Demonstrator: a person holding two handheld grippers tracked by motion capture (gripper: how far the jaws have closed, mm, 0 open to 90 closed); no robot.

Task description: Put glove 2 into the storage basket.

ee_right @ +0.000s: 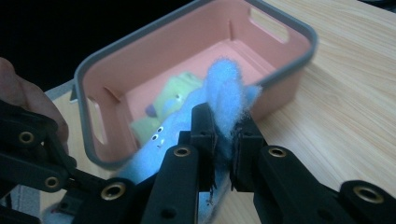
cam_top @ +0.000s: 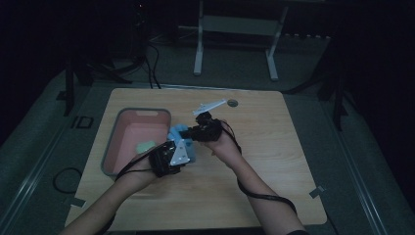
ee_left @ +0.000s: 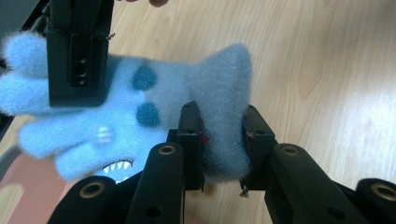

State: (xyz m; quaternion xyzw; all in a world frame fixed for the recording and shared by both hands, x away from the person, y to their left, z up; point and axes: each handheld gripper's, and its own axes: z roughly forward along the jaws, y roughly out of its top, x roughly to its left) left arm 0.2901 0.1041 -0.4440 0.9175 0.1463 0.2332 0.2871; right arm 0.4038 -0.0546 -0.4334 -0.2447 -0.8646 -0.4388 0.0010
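A fluffy blue plush monster [ee_left: 140, 107] with dark spots and white teeth hangs just above the wooden table, held by both grippers. My left gripper [ee_left: 223, 144] is shut on one end of it [cam_top: 188, 149]. My right gripper [ee_right: 226, 140] pinches another fuzzy part of the same toy [ee_right: 224, 93], and its black jaw appears at the top left of the left gripper view. In the high view the toy [cam_top: 178, 133] is between my left gripper [cam_top: 172, 152] and right gripper [cam_top: 195, 132], right beside the pink bin [cam_top: 120, 127].
The pink bin with a grey rim [ee_right: 196, 23] holds a green plush toy [ee_right: 175, 95] [cam_top: 145, 147]. The wooden table [cam_top: 274, 156] stretches to the right. A round hole [cam_top: 232, 103] sits near its far edge. A metal frame [cam_top: 235, 29] stands beyond.
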